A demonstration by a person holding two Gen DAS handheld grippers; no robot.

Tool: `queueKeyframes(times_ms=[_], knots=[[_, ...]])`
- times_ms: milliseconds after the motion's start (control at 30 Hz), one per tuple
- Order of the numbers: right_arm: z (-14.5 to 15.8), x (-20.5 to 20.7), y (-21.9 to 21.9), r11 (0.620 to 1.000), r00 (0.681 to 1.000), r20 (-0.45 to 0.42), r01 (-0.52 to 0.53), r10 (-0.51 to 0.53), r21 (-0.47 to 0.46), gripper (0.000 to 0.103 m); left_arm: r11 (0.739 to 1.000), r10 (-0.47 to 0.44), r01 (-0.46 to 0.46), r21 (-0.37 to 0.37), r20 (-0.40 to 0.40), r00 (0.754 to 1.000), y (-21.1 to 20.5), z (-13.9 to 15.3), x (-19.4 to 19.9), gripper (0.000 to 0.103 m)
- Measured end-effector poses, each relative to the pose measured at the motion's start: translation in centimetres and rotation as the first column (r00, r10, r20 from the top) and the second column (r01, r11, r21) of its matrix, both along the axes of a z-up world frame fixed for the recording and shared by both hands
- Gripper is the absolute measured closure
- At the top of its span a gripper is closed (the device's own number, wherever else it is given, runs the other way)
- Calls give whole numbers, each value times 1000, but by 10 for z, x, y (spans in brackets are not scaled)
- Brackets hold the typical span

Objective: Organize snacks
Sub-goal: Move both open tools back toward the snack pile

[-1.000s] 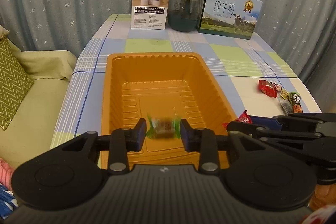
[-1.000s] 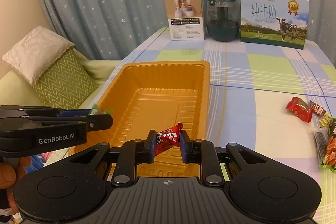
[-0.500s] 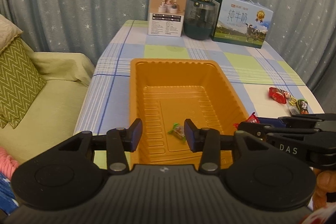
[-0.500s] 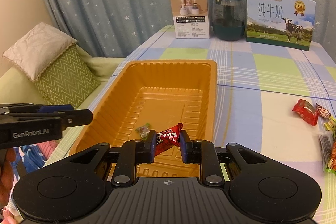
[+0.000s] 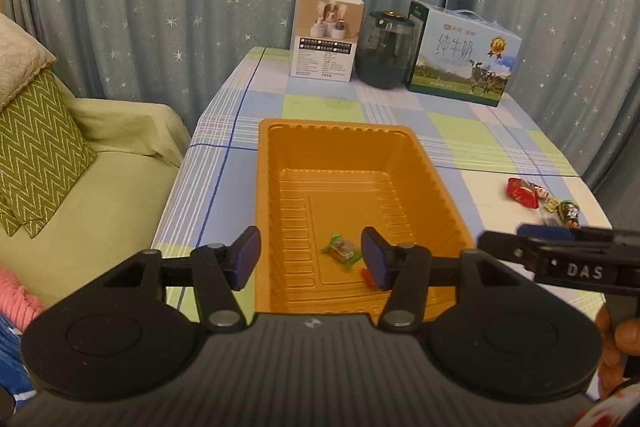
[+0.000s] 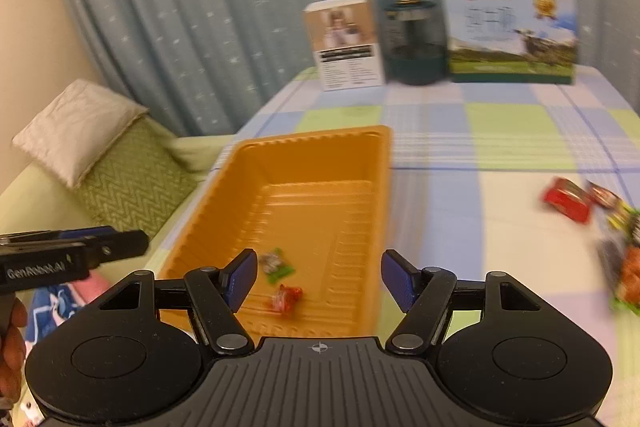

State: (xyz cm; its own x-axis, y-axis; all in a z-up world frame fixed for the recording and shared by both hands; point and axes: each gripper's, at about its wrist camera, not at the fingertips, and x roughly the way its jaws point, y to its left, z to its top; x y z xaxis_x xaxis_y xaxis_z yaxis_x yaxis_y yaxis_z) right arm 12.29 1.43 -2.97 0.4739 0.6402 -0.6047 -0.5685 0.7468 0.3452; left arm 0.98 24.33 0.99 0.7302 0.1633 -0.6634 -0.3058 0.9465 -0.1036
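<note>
I have both claws over the near end of the tray (image 5: pixel 344 155), so whatever I let go lands inside. My left claw (image 5: pixel 310 261) is spreading, empty, with the green candy (image 5: pixel 340 250) lying on the tray floor. My right claw (image 6: pixel 318 279) is opening too, the red candy (image 6: pixel 286 299) beneath it. More snacks (image 5: pixel 540 197) wait on the desk (image 5: pixel 480 195), well to the right.

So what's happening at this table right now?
A person holding two grippers is sorting snacks into an orange tray. A green-wrapped candy and a red-wrapped candy lie in the tray near its close end. The left gripper and right gripper are both opening, with nothing between their fingers. More wrapped snacks wait on the checked tablecloth to the tray's right.
</note>
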Motion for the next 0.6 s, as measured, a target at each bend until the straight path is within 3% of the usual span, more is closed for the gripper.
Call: queueKeyframes(times_ms=[267,467,600], knots=[[8,-23,-67,991,990,-11,137,-137,-7,34,999,-46,46,-3,28,999,-31,16,-4,39],[16,-36,-114,974,974,4,228,-228,-19,34,993,-118,118,4,54,992,-68,30,2,27],[21,-43,-145,960,960,10,279,-279,-17,34,986,-169,169,11,62,984,-97,35,8,25]])
